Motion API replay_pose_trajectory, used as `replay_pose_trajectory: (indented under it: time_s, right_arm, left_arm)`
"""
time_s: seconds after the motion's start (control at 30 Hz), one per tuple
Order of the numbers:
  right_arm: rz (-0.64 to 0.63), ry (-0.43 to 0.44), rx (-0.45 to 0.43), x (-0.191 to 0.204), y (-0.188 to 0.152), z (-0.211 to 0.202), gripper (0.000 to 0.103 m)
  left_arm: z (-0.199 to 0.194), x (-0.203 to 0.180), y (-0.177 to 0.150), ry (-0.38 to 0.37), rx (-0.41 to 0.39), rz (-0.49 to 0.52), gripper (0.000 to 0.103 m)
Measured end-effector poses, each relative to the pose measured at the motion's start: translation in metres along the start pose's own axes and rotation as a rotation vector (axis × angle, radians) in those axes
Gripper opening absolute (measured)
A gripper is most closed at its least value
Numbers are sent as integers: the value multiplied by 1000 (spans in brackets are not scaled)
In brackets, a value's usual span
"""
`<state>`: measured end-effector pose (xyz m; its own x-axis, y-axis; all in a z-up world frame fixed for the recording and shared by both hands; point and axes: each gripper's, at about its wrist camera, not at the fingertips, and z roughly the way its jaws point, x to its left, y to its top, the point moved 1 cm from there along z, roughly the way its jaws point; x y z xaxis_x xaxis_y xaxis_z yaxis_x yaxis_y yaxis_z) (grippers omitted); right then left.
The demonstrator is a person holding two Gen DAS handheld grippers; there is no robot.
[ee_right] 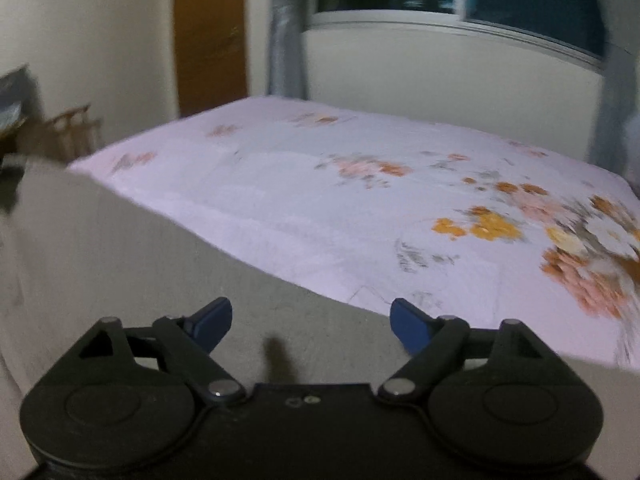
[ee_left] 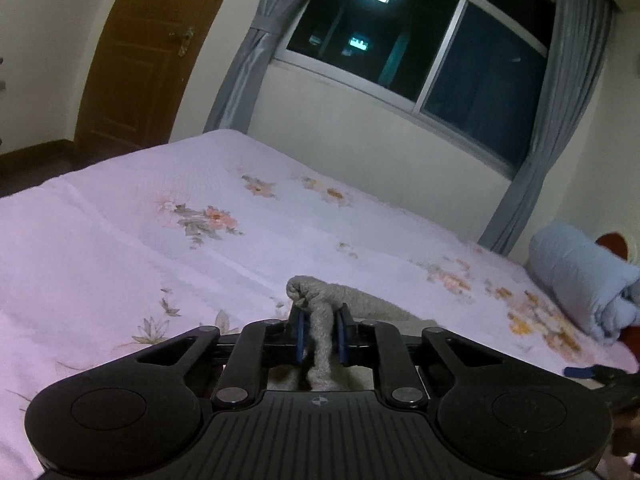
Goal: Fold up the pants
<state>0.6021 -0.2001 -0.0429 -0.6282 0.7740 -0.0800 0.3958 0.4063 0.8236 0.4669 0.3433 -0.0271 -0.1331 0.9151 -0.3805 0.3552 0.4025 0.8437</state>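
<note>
The grey pants (ee_left: pixel 308 286) lie on the pink flowered bed sheet (ee_left: pixel 160 240). My left gripper (ee_left: pixel 319 316) is shut on a bunched fold of the grey cloth, which sticks up past the blue pads and hangs down behind them. In the right wrist view, which is blurred, the pants (ee_right: pixel 140 264) spread as a broad grey sheet across the lower left. My right gripper (ee_right: pixel 312 312) stands open just over that cloth, with nothing pinched between its blue fingers. A blue fingertip of the right gripper (ee_left: pixel 576 371) shows at the right edge of the left wrist view.
A rolled light blue blanket (ee_left: pixel 580 280) rests at the bed's right end. Behind the bed are a wall, a dark window (ee_left: pixel 420 40) with grey curtains and a brown door (ee_left: pixel 140 60). A wooden chair (ee_right: pixel 68 132) stands left of the bed.
</note>
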Motion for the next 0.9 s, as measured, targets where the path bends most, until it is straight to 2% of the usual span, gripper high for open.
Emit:
replay_pose_trajectory:
  time_s: [0.1, 0.17, 0.23, 0.27, 0.3, 0.33, 0.37, 0.4, 0.57, 0.63, 0.8, 0.9]
  right_arm:
    - [-93, 40, 19, -2, 1, 11, 75]
    - [-148, 101, 59, -5, 3, 22, 68]
    - [-215, 142, 115, -7, 4, 35, 56]
    - [-238, 160, 140, -7, 5, 40, 55]
    - [-241, 191, 158, -8, 6, 44, 49]
    - [-237, 229, 177, -9, 7, 46, 26]
    - [-234, 231, 185, -9, 9, 47, 7]
    - [-230, 226, 194, -8, 11, 45, 0]
    - [-251, 189, 143, 5, 14, 0, 0]
    - [-261, 168, 118, 13, 17, -33, 0]
    - [-337, 130, 82, 50, 25, -125, 0]
    - [-348, 125, 76, 84, 13, -187, 0]
  left_arm:
    - [-2, 0, 2, -22, -6, -5, 15]
    - [-2, 2, 2, -22, -2, -1, 15]
    - [0, 3, 3, -28, 10, 11, 15]
    - [2, 3, 3, -28, 19, 17, 15]
    - [3, 4, 2, -27, 27, 22, 15]
    - [5, 5, 1, -23, 37, 24, 15]
    - [7, 5, 1, -21, 45, 22, 15]
    - [8, 5, 0, -18, 49, 22, 15]
    - [7, 8, 1, -36, 54, 15, 14]
    - [-2, 9, 5, -65, 44, 14, 14]
    - [-49, 15, 13, -188, -1, 42, 14]
    - [-84, 27, 1, -264, 5, 28, 14]
